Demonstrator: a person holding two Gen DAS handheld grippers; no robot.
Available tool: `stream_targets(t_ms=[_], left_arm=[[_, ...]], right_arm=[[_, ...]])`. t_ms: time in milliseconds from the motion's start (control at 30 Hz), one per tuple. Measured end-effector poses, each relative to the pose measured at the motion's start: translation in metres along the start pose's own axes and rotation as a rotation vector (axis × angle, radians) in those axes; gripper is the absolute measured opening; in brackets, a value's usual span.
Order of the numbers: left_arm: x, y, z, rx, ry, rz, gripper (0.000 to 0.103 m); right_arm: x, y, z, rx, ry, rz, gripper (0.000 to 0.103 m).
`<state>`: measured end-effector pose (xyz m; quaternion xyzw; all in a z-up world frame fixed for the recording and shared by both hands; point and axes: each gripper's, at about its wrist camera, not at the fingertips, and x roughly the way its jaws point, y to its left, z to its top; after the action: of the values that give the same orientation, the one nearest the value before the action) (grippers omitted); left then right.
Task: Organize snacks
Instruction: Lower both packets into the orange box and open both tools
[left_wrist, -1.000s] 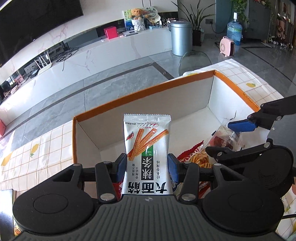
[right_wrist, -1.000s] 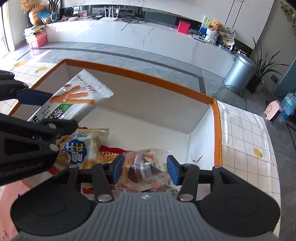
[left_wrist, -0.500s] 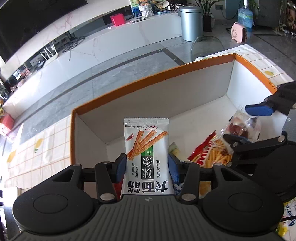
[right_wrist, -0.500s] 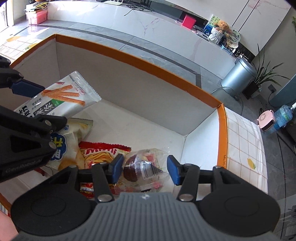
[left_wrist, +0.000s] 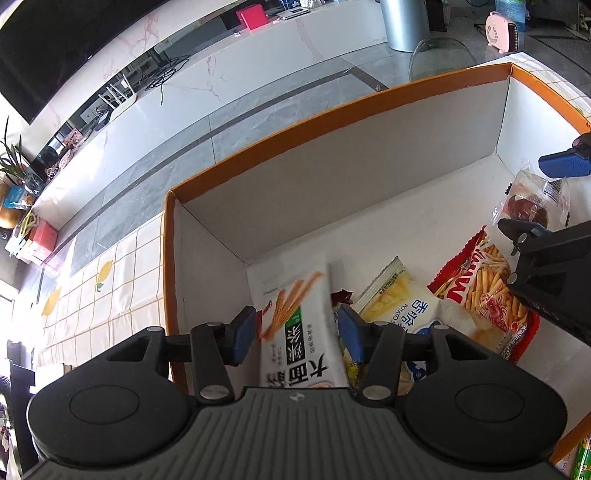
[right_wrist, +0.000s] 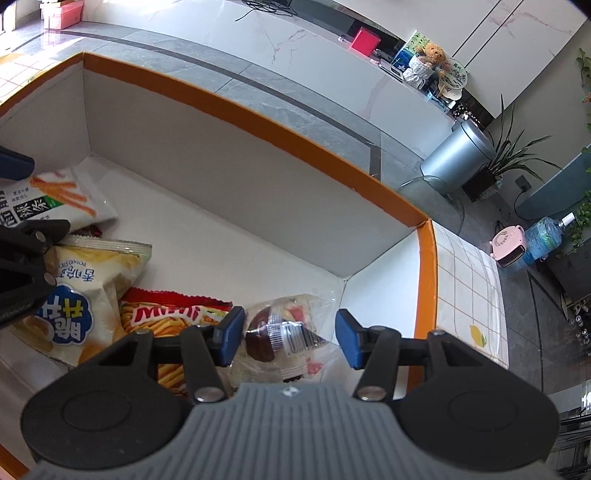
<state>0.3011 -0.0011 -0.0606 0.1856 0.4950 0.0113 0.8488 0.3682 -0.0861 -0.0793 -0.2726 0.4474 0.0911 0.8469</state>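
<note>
Left wrist view: the left gripper (left_wrist: 296, 334) has let go. Its blue pads, clamped on the white breadstick-print snack packet (left_wrist: 298, 328) half a sec ago, now stand apart w/ a gap each side, and the packet lies tilted inside the orange-rimmed white cardboard box (left_wrist: 332, 110), at the box's near-left corner. By the look of it, this drop is done. The packet is flat, glossy, unwrinkled, green label and black lettering facing up. Right of it on the box floor: a pale yellow potato-stick bag (left_wrist: 397, 299), then a red Mimi shrimp-stick bag (left_wrist: 484, 291).

Right wrist view: the right gripper (right_wrist: 290, 332) has also spread wider vs. a moment ago; the clear plastic pouch w/ a dark round sweet (right_wrist: 280, 332) sits loose between the jaws, on the box floor near the box's right wall, no pad visibly pressing it. Both snacks now appear delivered; next likely means fetching more.
</note>
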Motion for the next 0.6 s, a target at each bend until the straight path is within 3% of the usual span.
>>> stream_targets(t_ms=[100, 233, 300, 400, 600], left_arm=[[-0.001, 0.002, -0.001, -0.006, -0.005, -0.001, 0.062], [-0.007, 0.002, -0.004, -0.001, -0.025, -0.001, 0.077], [-0.010, 0.001, -0.005, 0.006, -0.032, 0.005, 0.080], [-0.015, 0.001, -0.006, -0.002, -0.038, -0.001, 0.082], [-0.035, 0.006, -0.009, -0.056, -0.097, -0.014, 0.084]], right_arm=[[-0.001, 0.002, -0.001, -0.013, 0.000, -0.009, 0.053], [-0.004, 0.005, -0.003, -0.026, 0.002, -0.015, 0.056], [-0.008, 0.005, -0.005, -0.032, -0.005, -0.014, 0.062], [-0.014, 0.005, -0.005, -0.045, -0.013, -0.017, 0.070], [-0.035, 0.008, -0.009, -0.066, -0.050, -0.018, 0.075]])
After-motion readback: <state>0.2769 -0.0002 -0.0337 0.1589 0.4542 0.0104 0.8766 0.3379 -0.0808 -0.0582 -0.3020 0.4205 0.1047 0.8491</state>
